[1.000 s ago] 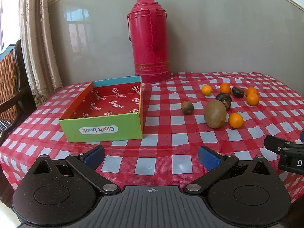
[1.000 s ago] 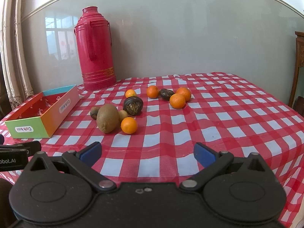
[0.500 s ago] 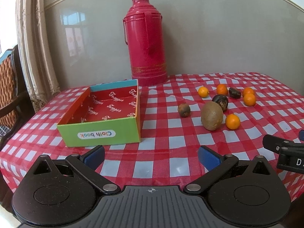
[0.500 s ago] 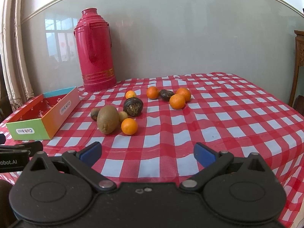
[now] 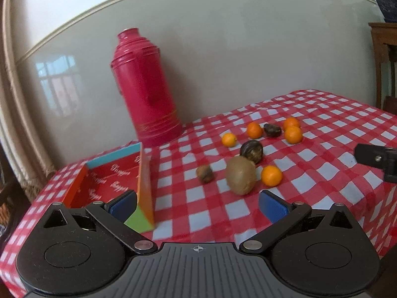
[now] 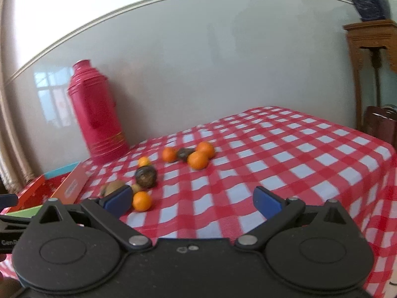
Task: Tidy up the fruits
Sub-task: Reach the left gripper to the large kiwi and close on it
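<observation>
Several fruits lie loose on the red-checked tablecloth [image 5: 322, 173]: a big brown kiwi [image 5: 240, 175], a small brown fruit [image 5: 205, 173], a dark round fruit [image 5: 251, 150], several oranges such as the nearest one [image 5: 271, 175], and another dark fruit [image 5: 272, 130]. An open cardboard box [image 5: 111, 181] with a red inside sits at the left. My left gripper [image 5: 197, 204] is open and empty, short of the kiwi. My right gripper [image 6: 192, 198] is open and empty; its left finger [image 6: 117, 198] stands beside the nearest orange [image 6: 142, 200].
A tall red thermos [image 5: 146, 87] stands at the back against the grey wall, behind the box. A wooden cabinet [image 6: 372, 49] and a dark object stand right of the table. The table's right edge [image 6: 382, 164] drops off close by.
Both grippers have swung to the right and tilted. The fruits now sit nearer to the left gripper, and the box has slid to the left of both views. Both stay open.
</observation>
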